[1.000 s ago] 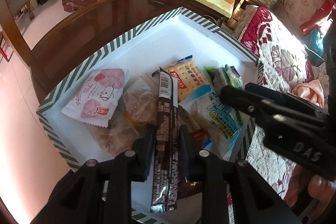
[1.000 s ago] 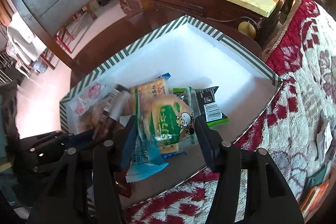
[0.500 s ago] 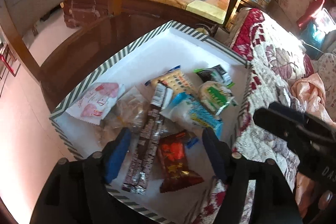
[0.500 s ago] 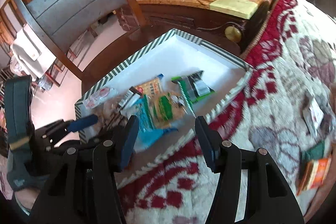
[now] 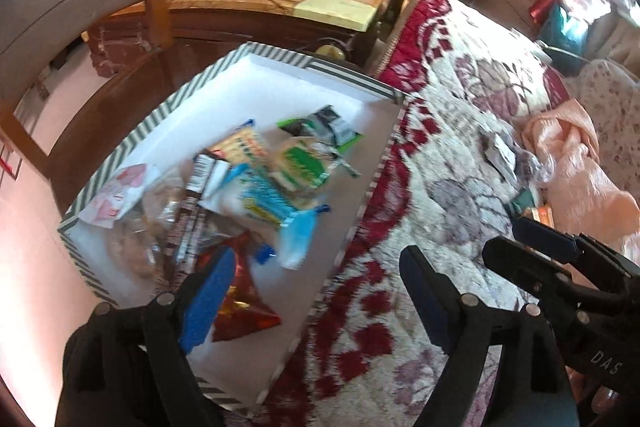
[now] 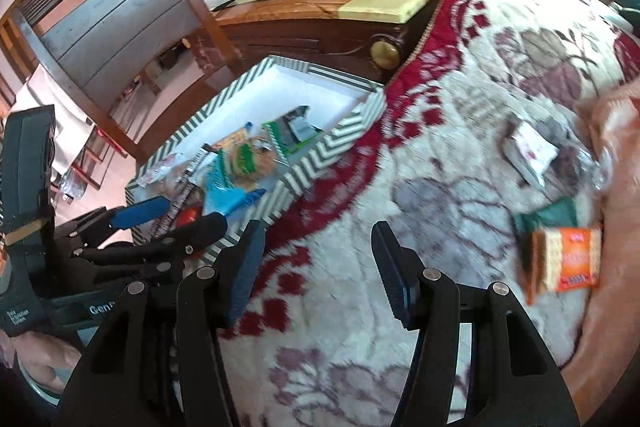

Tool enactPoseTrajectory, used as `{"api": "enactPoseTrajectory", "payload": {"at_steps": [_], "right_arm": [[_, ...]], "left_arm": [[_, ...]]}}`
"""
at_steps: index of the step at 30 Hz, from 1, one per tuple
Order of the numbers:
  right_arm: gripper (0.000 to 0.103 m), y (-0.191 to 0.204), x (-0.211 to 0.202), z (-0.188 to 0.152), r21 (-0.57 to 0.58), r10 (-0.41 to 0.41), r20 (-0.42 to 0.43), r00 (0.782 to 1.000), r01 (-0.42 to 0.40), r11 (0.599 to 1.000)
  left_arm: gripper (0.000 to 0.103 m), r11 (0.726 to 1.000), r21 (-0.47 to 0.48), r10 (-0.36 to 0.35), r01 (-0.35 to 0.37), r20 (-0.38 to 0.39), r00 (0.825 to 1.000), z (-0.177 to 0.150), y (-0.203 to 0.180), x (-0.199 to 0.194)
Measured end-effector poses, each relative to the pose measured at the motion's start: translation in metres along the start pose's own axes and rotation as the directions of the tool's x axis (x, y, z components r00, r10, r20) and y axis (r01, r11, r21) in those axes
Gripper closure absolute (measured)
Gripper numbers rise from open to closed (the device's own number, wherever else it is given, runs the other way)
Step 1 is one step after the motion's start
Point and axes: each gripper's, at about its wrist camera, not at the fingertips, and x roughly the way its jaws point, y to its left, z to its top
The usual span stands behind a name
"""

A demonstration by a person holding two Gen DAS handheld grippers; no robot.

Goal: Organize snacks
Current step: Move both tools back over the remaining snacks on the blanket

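Hovering over the blanket (image 6: 352, 163) with nothing gripped: left gripper (image 5: 316, 291) just spread wide, right gripper (image 6: 316, 271) parted, empty. Risking a snagged pile or fumbled pinch — orange cracker pack (image 6: 564, 259) near blanket's right edge; striped box (image 5: 312, 63) beyond, snacks (image 5: 256, 183) crowding its near corner.

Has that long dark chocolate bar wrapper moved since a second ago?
Yes. The left gripper, jaws just opening, has let it go; the dark bar wrapper now lies in the striped box, between the pink packet and blue packet.
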Motion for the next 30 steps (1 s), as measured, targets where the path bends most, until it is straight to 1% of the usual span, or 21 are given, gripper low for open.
{"api": "enactPoseTrajectory", "payload": {"at_steps": [7,13,19,30], "right_arm": [[0.047,-0.034,-0.019,-0.018,0.055,-0.037,0.009,0.999,0.036,0.998],[0.047,-0.067,-0.033,-0.034,0.113,-0.066,0.015,0.998,0.064,0.992],[0.047,-0.105,-0.043,-0.049,0.190,-0.101,0.006,0.995,0.098,0.977],[0.047,-0.152,-0.049,-0.067,0.288,-0.125,-0.012,0.992,0.123,0.950]], "left_arm": [[0.017,0.998,0.061,-0.017,0.018,-0.015,1.000,-0.004,-0.033,0.004],[0.017,0.995,0.094,-0.034,0.037,-0.039,0.999,-0.006,-0.056,0.010],[0.017,0.991,0.124,-0.050,0.058,-0.064,0.997,-0.007,-0.078,0.018],[0.017,0.977,0.194,-0.062,0.085,-0.120,0.991,-0.004,-0.120,0.038]]}}
